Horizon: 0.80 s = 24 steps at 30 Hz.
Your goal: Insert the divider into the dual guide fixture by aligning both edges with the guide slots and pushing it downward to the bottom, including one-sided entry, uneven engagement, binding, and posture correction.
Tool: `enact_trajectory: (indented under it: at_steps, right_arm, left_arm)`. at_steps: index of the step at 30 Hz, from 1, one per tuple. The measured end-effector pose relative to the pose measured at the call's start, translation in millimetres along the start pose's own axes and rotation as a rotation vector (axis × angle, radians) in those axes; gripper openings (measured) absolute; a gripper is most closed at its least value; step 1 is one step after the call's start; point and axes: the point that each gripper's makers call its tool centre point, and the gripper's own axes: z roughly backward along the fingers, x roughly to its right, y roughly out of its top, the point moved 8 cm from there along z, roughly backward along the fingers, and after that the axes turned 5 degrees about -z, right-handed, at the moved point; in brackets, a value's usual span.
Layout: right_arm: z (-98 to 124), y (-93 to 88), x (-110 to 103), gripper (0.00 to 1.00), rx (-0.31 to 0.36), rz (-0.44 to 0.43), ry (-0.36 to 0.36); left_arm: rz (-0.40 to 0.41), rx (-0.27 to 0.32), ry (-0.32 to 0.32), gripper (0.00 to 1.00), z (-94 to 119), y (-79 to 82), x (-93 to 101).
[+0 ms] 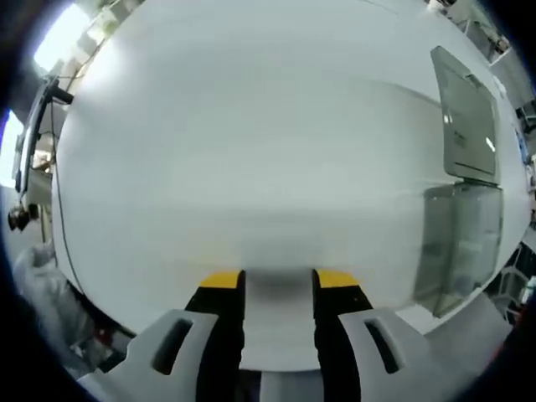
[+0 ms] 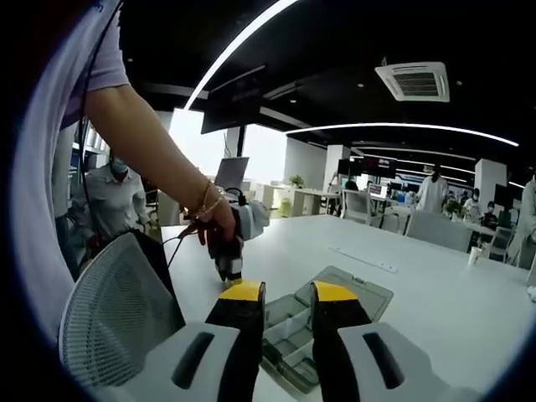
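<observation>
divider fixture, a clear compartment box (image 2: pixel 322 322) with its lid (image 1: pixel 467 117) open, sits on the tabletop (image 1: pixel 251 151). left hand-held gripper (image 1: pixel 278 280) and right hand-held gripper (image 2: pixel 287 293) stand apart, empty; a blind, tilted entry could bind.

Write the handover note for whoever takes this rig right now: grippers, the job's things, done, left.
Left gripper: open, empty, low over the white table.
Right gripper: open, empty, raised above the clear compartment box.
The box lies open on the table, lid folded back.
In the right gripper view the person's hand holds the left gripper beside the box.
Done: nothing evident; no divider is held.
Left: pick up the divider, align both edges, push it to the bottom.
</observation>
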Motion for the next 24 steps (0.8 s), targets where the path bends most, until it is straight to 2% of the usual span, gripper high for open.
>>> enact_trajectory:
  at_steps: [24]
  right_arm:
    - [-0.3, -1.5, 0.8, 0.16, -0.005, -0.001, -0.001]
  left_arm:
    - [-0.008, -0.006, -0.014, 0.29, -0.7, 0.0, -0.2]
